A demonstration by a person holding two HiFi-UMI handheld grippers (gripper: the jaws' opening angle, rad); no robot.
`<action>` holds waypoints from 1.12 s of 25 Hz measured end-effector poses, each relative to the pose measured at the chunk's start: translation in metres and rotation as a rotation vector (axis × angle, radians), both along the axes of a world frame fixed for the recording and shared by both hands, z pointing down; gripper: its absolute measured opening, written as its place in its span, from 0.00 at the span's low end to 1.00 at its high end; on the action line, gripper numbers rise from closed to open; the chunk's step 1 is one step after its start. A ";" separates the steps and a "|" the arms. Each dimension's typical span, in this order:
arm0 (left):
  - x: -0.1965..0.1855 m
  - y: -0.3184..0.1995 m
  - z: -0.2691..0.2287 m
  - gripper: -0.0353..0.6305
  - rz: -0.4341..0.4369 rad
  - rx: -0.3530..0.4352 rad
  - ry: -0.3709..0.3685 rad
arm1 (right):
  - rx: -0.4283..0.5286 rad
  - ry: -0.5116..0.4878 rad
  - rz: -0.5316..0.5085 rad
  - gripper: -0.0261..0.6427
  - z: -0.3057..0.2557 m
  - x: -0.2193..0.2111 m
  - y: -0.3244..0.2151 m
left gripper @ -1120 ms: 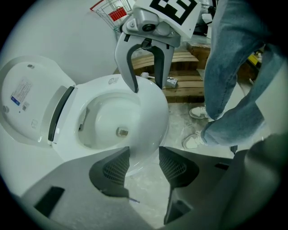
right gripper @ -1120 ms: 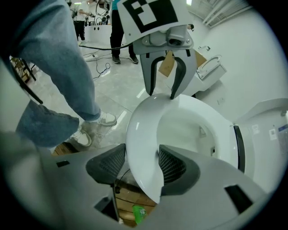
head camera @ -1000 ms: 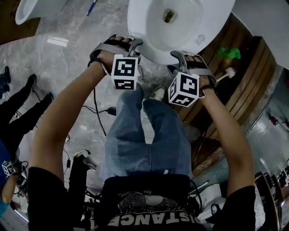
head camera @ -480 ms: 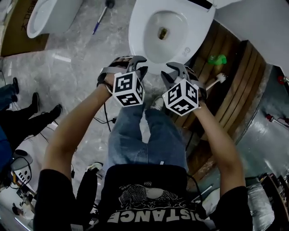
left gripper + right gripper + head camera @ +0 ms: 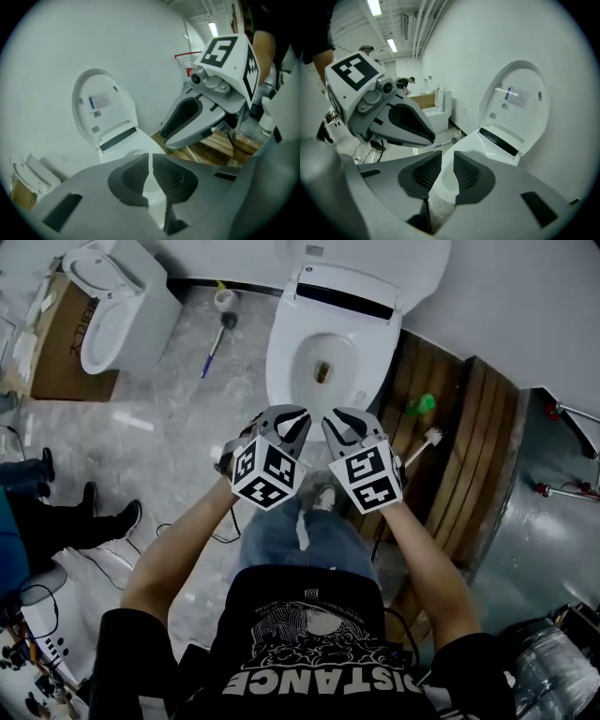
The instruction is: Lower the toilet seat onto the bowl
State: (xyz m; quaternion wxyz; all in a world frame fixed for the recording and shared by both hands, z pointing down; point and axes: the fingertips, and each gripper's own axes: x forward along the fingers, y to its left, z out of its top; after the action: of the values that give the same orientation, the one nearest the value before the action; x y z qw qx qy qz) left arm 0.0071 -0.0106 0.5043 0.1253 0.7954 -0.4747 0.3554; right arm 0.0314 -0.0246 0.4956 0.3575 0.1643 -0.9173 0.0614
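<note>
The white toilet bowl (image 5: pixel 302 357) stands open ahead of me, its seat and lid (image 5: pixel 380 266) raised against the wall. From the left gripper view the raised lid (image 5: pixel 101 110) is upright, label showing; the right gripper view shows the same lid (image 5: pixel 518 101). My left gripper (image 5: pixel 296 416) hovers short of the bowl's front rim, jaws closing, tips almost touching (image 5: pixel 150 159), nothing between them. My right gripper (image 5: pixel 336 418) hangs beside it, jaws closing with a clear gap (image 5: pixel 447 161), holding nothing. Neither touches the toilet.
A second toilet (image 5: pixel 112 310) and a cardboard box (image 5: pixel 56 343) stand at the far left. A blue-handled brush (image 5: pixel 214 348) lies on the tiled floor. Right of the bowl is a wooden slat platform (image 5: pixel 469 456) with a white brush (image 5: pixel 427 440) and a green object (image 5: pixel 424 404). A bystander's legs (image 5: pixel 66 517) are at the left.
Both grippers have pulled back from the bowl's rim and come close together. Their jaws have narrowed. The view now takes in the whole toilet with its raised lid.
</note>
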 end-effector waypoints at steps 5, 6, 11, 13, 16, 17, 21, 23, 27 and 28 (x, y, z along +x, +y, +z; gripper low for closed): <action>0.011 -0.003 -0.068 0.09 -0.156 0.041 0.215 | -0.026 -0.120 0.137 0.14 -0.064 0.017 0.002; 0.014 -0.004 -0.080 0.08 -0.166 0.055 0.247 | -0.028 -0.142 0.169 0.14 -0.074 0.020 0.002; 0.019 -0.001 -0.123 0.07 -0.237 0.093 0.338 | -0.035 -0.269 0.330 0.07 -0.125 0.027 0.001; 0.020 -0.002 -0.138 0.07 -0.282 0.109 0.385 | -0.017 -0.300 0.364 0.06 -0.144 0.029 -0.001; 0.022 -0.006 -0.158 0.07 -0.334 0.149 0.447 | 0.035 -0.318 0.378 0.06 -0.164 0.029 -0.004; 0.024 -0.008 -0.163 0.07 -0.340 0.158 0.459 | 0.046 -0.322 0.381 0.06 -0.168 0.030 -0.005; 0.030 -0.012 -0.173 0.07 -0.331 0.183 0.453 | 0.052 -0.338 0.398 0.06 -0.175 0.035 -0.009; 0.030 -0.012 -0.177 0.07 -0.326 0.188 0.449 | 0.048 -0.341 0.402 0.06 -0.176 0.036 -0.009; 0.030 -0.013 -0.181 0.07 -0.321 0.190 0.450 | 0.061 -0.339 0.399 0.06 -0.180 0.034 -0.009; 0.030 -0.013 -0.181 0.07 -0.322 0.189 0.450 | 0.062 -0.341 0.399 0.06 -0.181 0.033 -0.008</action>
State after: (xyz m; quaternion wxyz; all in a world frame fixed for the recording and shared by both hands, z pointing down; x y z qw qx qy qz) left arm 0.0372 -0.0238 0.3229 0.2077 0.7767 -0.5863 0.0996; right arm 0.0642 -0.0331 0.3150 0.1733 0.3401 -0.9152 0.1292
